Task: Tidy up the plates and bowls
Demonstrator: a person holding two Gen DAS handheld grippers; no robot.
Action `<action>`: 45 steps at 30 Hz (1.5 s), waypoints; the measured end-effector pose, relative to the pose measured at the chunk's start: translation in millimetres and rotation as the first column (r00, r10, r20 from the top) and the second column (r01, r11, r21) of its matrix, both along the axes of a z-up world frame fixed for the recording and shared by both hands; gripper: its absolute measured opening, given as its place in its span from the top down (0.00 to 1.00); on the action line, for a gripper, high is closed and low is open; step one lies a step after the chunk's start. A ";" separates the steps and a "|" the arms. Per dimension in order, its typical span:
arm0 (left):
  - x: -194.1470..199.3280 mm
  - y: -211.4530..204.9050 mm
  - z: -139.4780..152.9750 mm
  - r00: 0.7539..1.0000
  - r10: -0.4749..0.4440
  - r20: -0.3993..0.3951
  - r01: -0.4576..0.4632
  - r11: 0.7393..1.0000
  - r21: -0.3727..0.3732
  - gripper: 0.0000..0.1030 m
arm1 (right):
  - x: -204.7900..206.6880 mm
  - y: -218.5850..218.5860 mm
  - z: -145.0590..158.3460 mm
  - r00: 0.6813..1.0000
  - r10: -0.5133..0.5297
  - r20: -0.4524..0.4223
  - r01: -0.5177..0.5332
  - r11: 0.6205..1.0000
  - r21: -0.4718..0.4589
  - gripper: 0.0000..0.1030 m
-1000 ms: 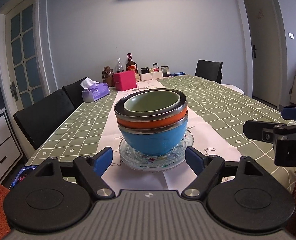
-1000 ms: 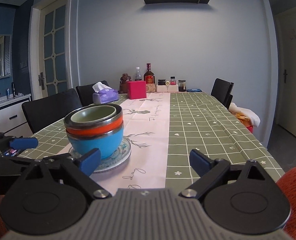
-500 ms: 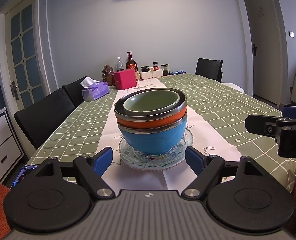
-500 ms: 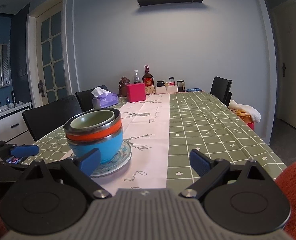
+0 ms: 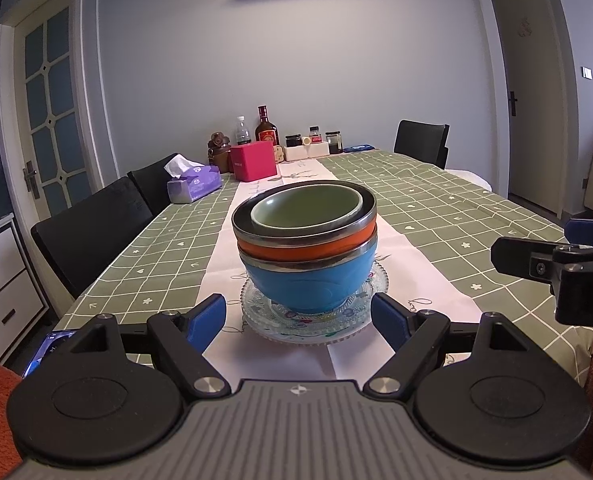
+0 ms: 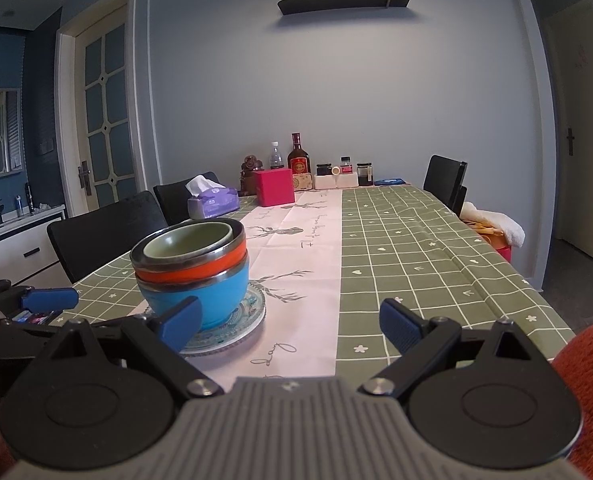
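Bowls: green bowl (image 5: pixel 306 205) nested in orange bowl (image 5: pixel 308 249), nested in blue bowl (image 5: pixel 308 284); metal-banded rims, glossy round sides.
Plate: patterned glass plate (image 5: pixel 316 330) under the stack, on the pale table runner (image 5: pixel 408 280).
Writing: script on the runner beyond the plate, unreadable.
Left gripper (image 5: pixel 298 320): jaws wide apart, empty, just short of the plate.
Right gripper (image 6: pixel 288 322): jaws wide apart, empty, right of the plate.
Right view only: white cloth (image 6: pixel 492 222) beyond the table edge.

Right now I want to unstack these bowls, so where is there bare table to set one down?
Open green tablecloth lies right of the pink runner. The runner between the bowl stack and the pink box is bare. The far end, around the bottles, is crowded.
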State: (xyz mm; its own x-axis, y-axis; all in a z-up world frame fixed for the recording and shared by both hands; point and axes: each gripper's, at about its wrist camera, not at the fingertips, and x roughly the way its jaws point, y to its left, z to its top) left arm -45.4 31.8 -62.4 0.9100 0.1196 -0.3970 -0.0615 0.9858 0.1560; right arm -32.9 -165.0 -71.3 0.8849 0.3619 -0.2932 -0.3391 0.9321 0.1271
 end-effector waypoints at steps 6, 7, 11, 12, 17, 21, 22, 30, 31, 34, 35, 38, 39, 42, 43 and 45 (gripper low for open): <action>-1.4 -0.8 0.8 1.000 0.001 0.006 -0.001 1.000 0.009 0.07 | -0.5 -0.1 0.1 1.000 0.002 0.001 -0.002 1.000 0.000 0.09; -1.5 -1.0 0.7 1.000 0.001 0.007 -0.001 1.000 0.010 0.07 | -0.8 -0.3 0.1 1.000 0.003 0.002 -0.003 1.000 0.000 0.09; -2.2 -2.1 1.2 1.000 0.000 0.011 0.000 1.000 0.015 0.07 | -1.1 -1.3 1.1 1.000 0.007 0.004 -0.007 1.000 0.002 0.09; -2.4 -2.3 1.4 1.000 0.000 0.011 0.000 1.000 0.016 0.07 | -0.9 -1.4 1.1 1.000 0.007 0.004 -0.007 1.000 0.002 0.09; -2.1 -1.9 2.7 1.000 0.000 0.016 -0.001 1.000 0.016 0.07 | -0.1 -1.3 0.5 1.000 0.011 0.001 -0.011 1.000 -0.001 0.09; -2.7 -1.0 4.6 1.000 0.003 0.022 -0.003 1.000 0.011 0.07 | 0.6 -1.0 -0.1 1.000 0.011 -0.002 -0.011 1.000 -0.007 0.09; -3.8 -1.2 4.6 1.000 0.004 0.025 -0.004 1.000 0.011 0.07 | 0.7 -1.0 -0.2 1.000 0.011 -0.002 -0.011 1.000 -0.008 0.09; -4.2 -1.1 5.8 1.000 0.005 0.029 -0.005 1.000 0.010 0.07 | 2.2 1.6 -0.2 1.000 0.011 -0.004 -0.011 1.000 -0.015 0.09; -4.2 -1.0 5.7 1.000 0.005 0.030 -0.005 1.000 0.010 0.07 | 2.2 1.7 -0.2 1.000 0.010 -0.004 -0.010 1.000 -0.016 0.09; -5.2 -1.1 5.7 0.999 0.004 0.032 -0.005 1.000 0.010 0.07 | 2.9 2.3 -0.9 1.000 0.012 -0.005 -0.012 1.000 -0.018 0.09; -5.4 -1.1 5.7 0.999 0.004 0.032 -0.005 1.000 0.010 0.07 | 3.1 2.6 -1.1 1.000 0.012 -0.006 -0.012 1.000 -0.019 0.09; -5.2 -1.4 6.3 0.999 0.003 0.033 -0.003 1.000 0.014 0.07 | 3.9 3.7 -2.3 1.000 0.014 -0.008 -0.014 1.000 -0.025 0.09; -5.4 -1.5 6.4 0.999 0.003 0.034 -0.003 1.000 0.015 0.07 | 4.1 3.9 -2.5 1.000 0.015 -0.008 -0.015 1.000 -0.026 0.09; -5.0 -1.2 6.9 0.999 0.002 0.035 -0.003 1.000 0.015 0.07 | 4.4 4.1 -2.6 1.000 0.016 -0.008 -0.016 1.000 -0.025 0.09; -5.1 -1.2 7.0 0.999 0.002 0.035 -0.002 1.000 0.015 0.07 | 4.5 4.1 -2.6 1.000 0.016 -0.008 -0.016 1.000 -0.025 0.09; -5.1 -1.2 7.0 0.999 0.002 0.036 -0.002 1.000 0.016 0.07 | 4.6 4.2 -2.7 1.000 0.016 -0.008 -0.016 1.000 -0.025 0.09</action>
State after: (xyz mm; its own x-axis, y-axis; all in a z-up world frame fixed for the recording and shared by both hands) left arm -50.5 30.6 -55.3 0.9232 0.1277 -0.3624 -0.0693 0.9830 0.1700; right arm -28.4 -160.8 -74.0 0.8768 0.3683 -0.3092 -0.3529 0.9296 0.1067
